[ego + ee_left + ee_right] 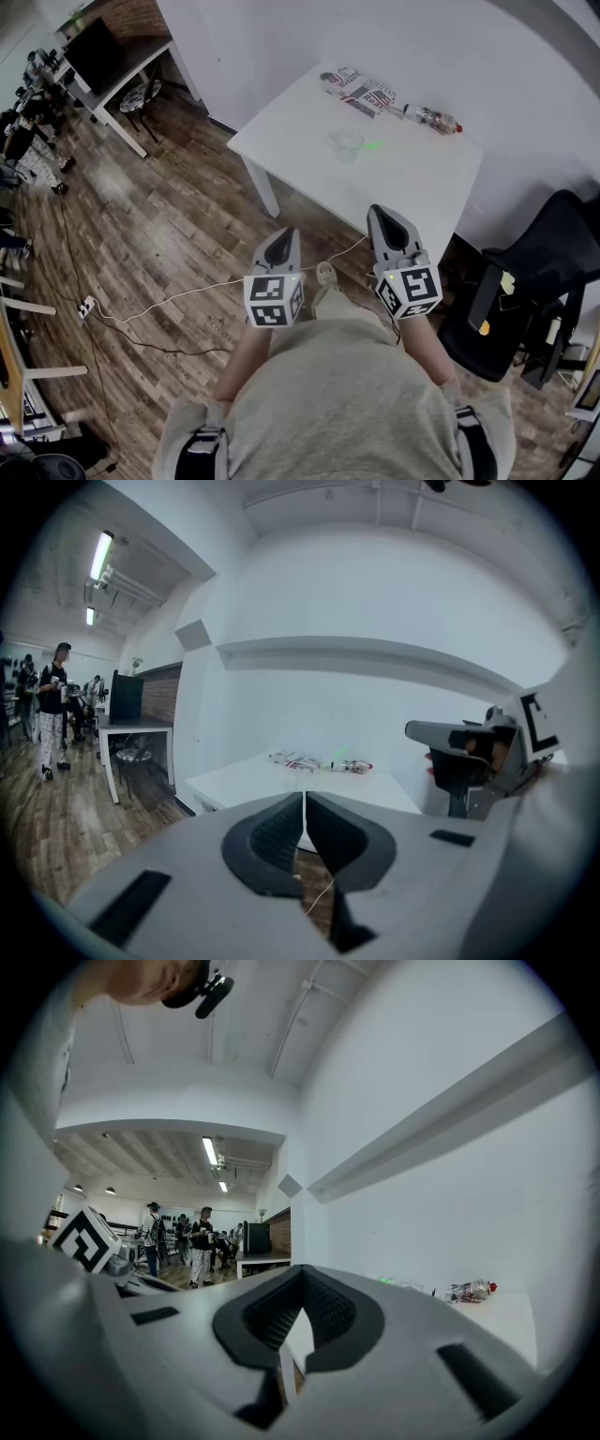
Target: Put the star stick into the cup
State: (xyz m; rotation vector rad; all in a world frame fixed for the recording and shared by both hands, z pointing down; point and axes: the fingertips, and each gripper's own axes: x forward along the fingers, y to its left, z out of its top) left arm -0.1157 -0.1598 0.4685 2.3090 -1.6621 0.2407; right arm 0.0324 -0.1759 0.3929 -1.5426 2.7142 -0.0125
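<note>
A clear cup [345,142] stands near the middle of the white table [412,178]. The green star stick [372,145] lies just to its right. It also shows as a green glint, the star stick [341,757], far ahead in the left gripper view. My left gripper [285,234] is shut and empty, held over the floor near my body, short of the table. My right gripper [379,212] is also shut and empty, at the table's near edge. In their own views, the left gripper [305,797] and the right gripper [302,1277] have their jaws closed together with nothing between them.
A printed packet [361,92] and a plastic bottle [433,117] lie at the table's far side. A black office chair [539,272] stands to the right. A white cable [178,298] runs across the wooden floor. People stand far off in the room.
</note>
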